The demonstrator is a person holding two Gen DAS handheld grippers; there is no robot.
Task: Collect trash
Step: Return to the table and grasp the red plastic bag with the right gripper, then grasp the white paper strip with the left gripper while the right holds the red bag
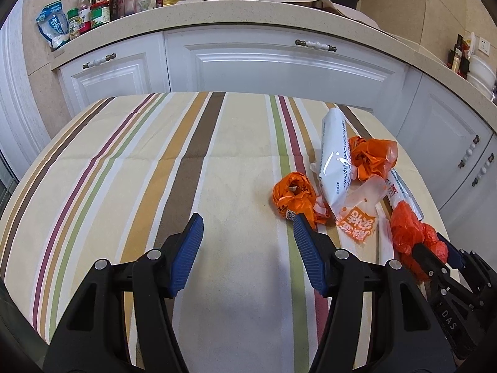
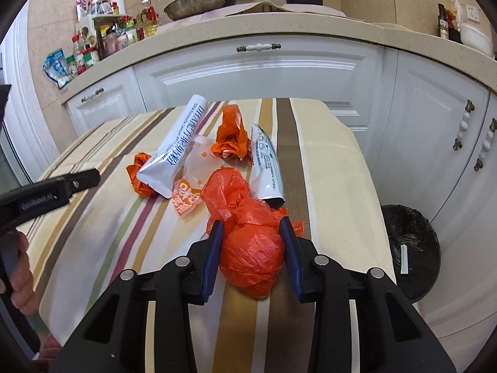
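Readable text is thin here: the big white pouch (image 2: 174, 152) has blue print I can only partly make out ("formula", "powder"), the see-through bag (image 2: 189, 186) has orange Chinese characters I can't read, and the right gripper's body says "DAS" in the left wrist view.

The right gripper (image 2: 253, 248) is pinching a balled-up red-orange plastic bag (image 2: 251, 258), blue pads pressed into both sides, at the near right of the table. The left gripper (image 1: 248, 248) is spread with nothing between its pads, just left of the trash pile, one finger touching a crumpled orange bag (image 1: 290, 194).

Everything sits on a striped tablecloth (image 1: 139, 171) in cream, brown, green and maroon. A black-lined trash bin (image 2: 410, 242) is on the floor to the right. White cabinets (image 1: 279, 68), a speckled counter, sauce bottles (image 1: 102, 3) and a wok (image 2: 202, 1) are on the far side.
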